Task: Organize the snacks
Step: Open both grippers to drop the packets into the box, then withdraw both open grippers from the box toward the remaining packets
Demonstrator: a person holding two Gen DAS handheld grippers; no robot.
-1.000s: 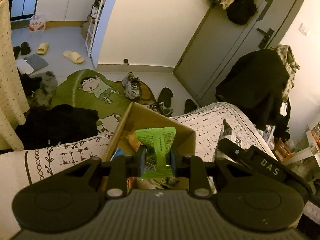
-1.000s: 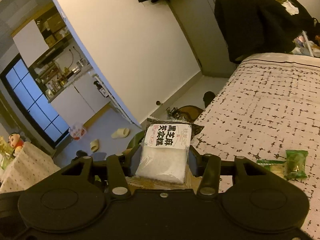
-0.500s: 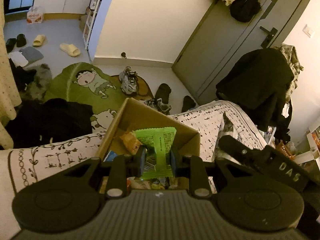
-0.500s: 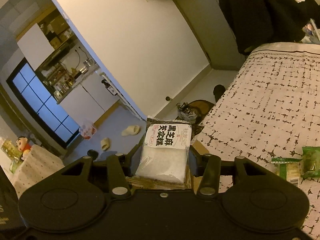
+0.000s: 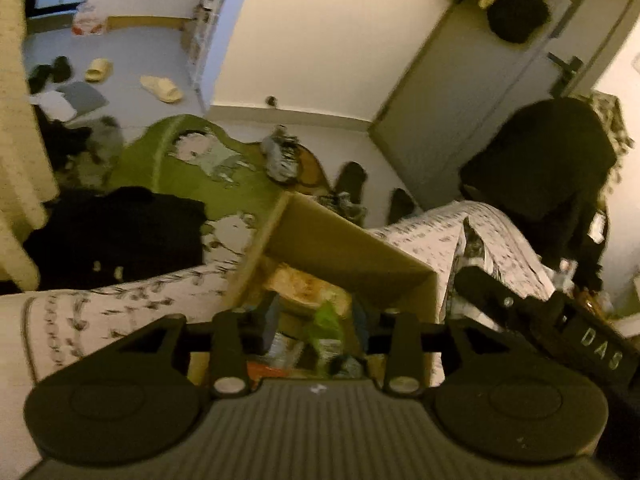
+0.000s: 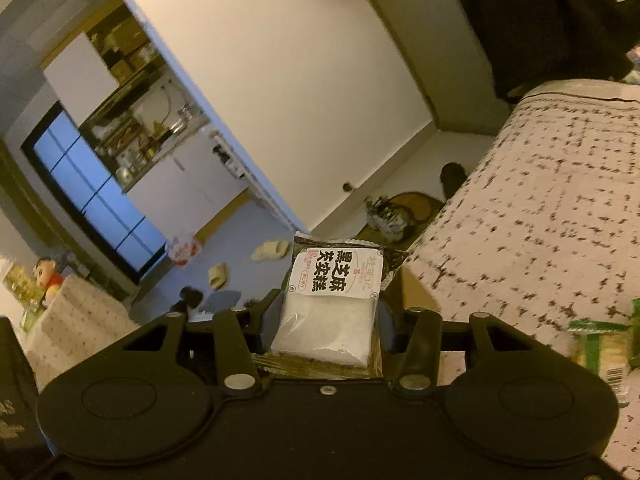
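1. A small green foil snack packet [image 5: 325,322] sits between the fingers of the left gripper [image 5: 316,320], over the open brown cardboard box [image 5: 352,252]. The jaws are opening and their pads stand clear of the packet on both sides (it is blurred, so its exact pose is hard to read).
2. Inside the box lie other wrapped snacks, among them an orange-brown pouch [image 5: 298,284] behind the green packet.
3. The box rests on a bed under a white bedspread with a dark printed pattern [image 5: 120,304], close to the bed's edge.
4. The right gripper [image 6: 326,320] is closed on a clear-windowed snack pack with a white label in black characters [image 6: 332,300]; the pack stands upright between the fingers, its white contents showing below the label.
5. In the left wrist view the right gripper's black body, lettered DAS, comes in just right of the box, with the pack's edge beside the box wall.
6. To the right on the bedspread, in the right wrist view, lie two more green snack packets [image 6: 600,340], near the frame's edge.
7. Beyond the bed the floor holds a green cartoon rug [image 5: 188,168], shoes, pale slippers [image 5: 162,88] and dark clothing.
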